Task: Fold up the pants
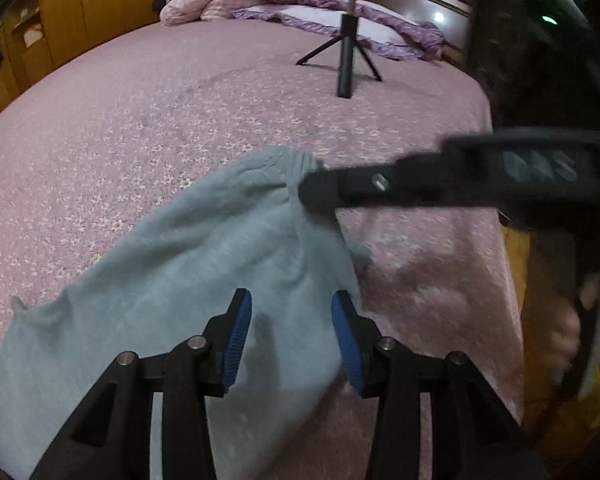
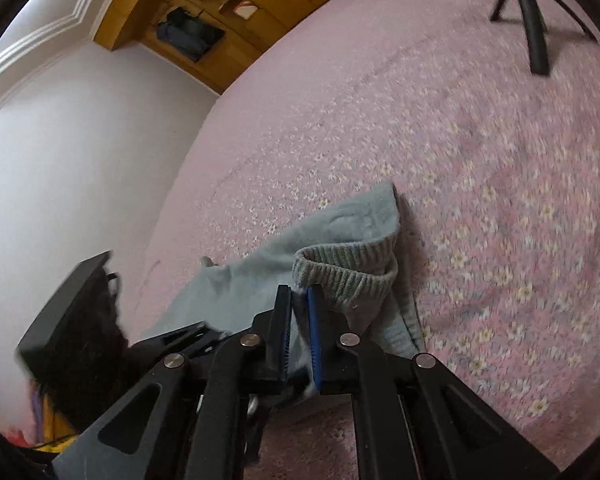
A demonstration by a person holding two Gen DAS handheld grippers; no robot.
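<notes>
Light grey-blue pants (image 1: 188, 280) lie spread on the pink flowered bedspread (image 1: 140, 120). My left gripper (image 1: 292, 300) is open just above the cloth, with nothing between its blue pads (image 1: 238, 336). My right gripper (image 1: 306, 192) reaches in from the right in the left wrist view and pinches the far ribbed edge of the pants, lifting it. In the right wrist view the right gripper (image 2: 299, 292) is shut on the pants (image 2: 340, 240) beside the ribbed cuff (image 2: 344, 272), and the cloth bunches up around it.
A black tripod (image 1: 346, 52) stands on the bed at the back, also in the right wrist view (image 2: 534, 20). Pink quilts and a purple pillow (image 1: 320, 16) lie at the headboard. Wooden cupboards (image 2: 204, 28) line the far wall. The bed's right edge (image 1: 508, 240) is close.
</notes>
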